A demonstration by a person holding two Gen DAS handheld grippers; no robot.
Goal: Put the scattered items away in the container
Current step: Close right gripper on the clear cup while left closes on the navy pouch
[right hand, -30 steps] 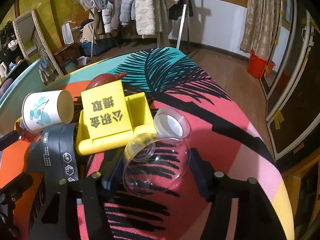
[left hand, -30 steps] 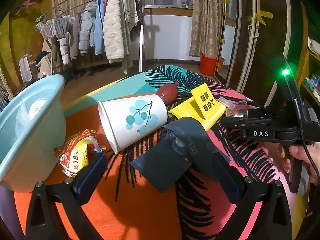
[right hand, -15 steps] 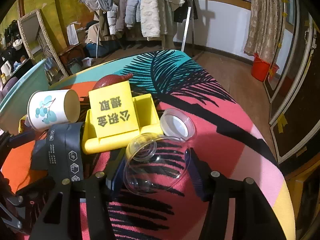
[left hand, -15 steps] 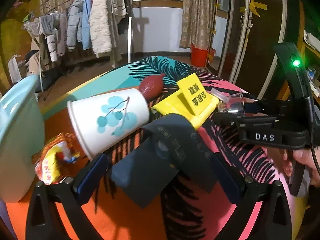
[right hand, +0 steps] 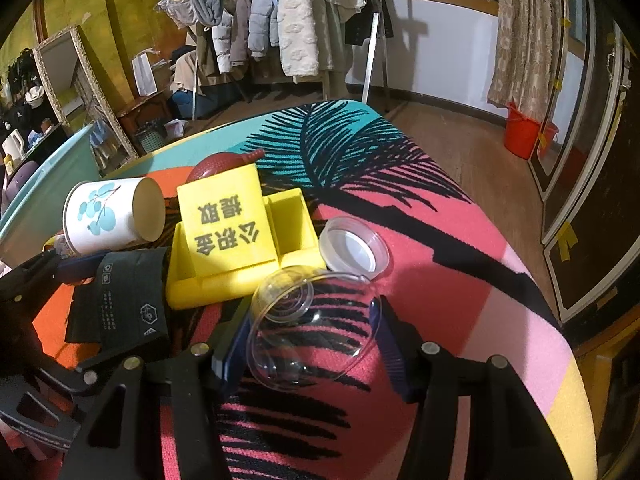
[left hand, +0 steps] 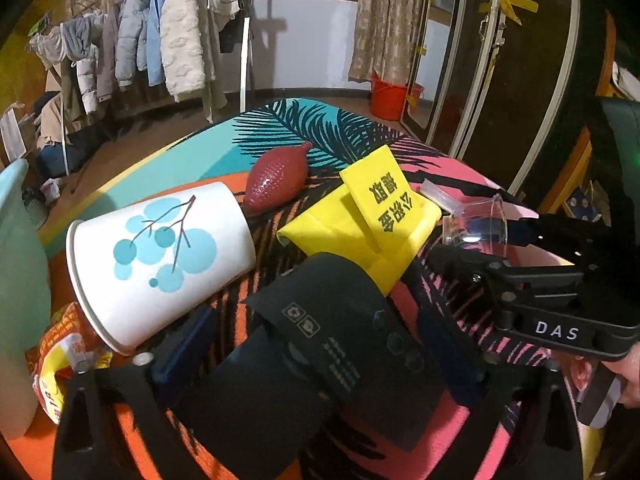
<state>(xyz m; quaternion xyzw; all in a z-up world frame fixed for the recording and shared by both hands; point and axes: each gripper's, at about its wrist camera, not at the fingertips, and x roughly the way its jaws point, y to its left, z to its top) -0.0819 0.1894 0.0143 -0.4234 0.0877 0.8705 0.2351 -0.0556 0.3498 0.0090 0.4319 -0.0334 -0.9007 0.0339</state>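
While left jaws close around black pouch (left hand: 340, 344), right jaws grip clear cup (right hand: 312, 328).

The tabletop (right hand: 460, 240) wears pink, orange and teal with black palm fronds. A white cup (left hand: 160, 264) bears blue berries; the card holder (right hand: 240, 240) is yellow, the pouch (left hand: 332, 360) black, the basin (left hand: 16, 280) pale blue.

Black claw (right hand: 308, 344) frames, silver screws, blue pads (right hand: 386, 344), white "DAS" lettering
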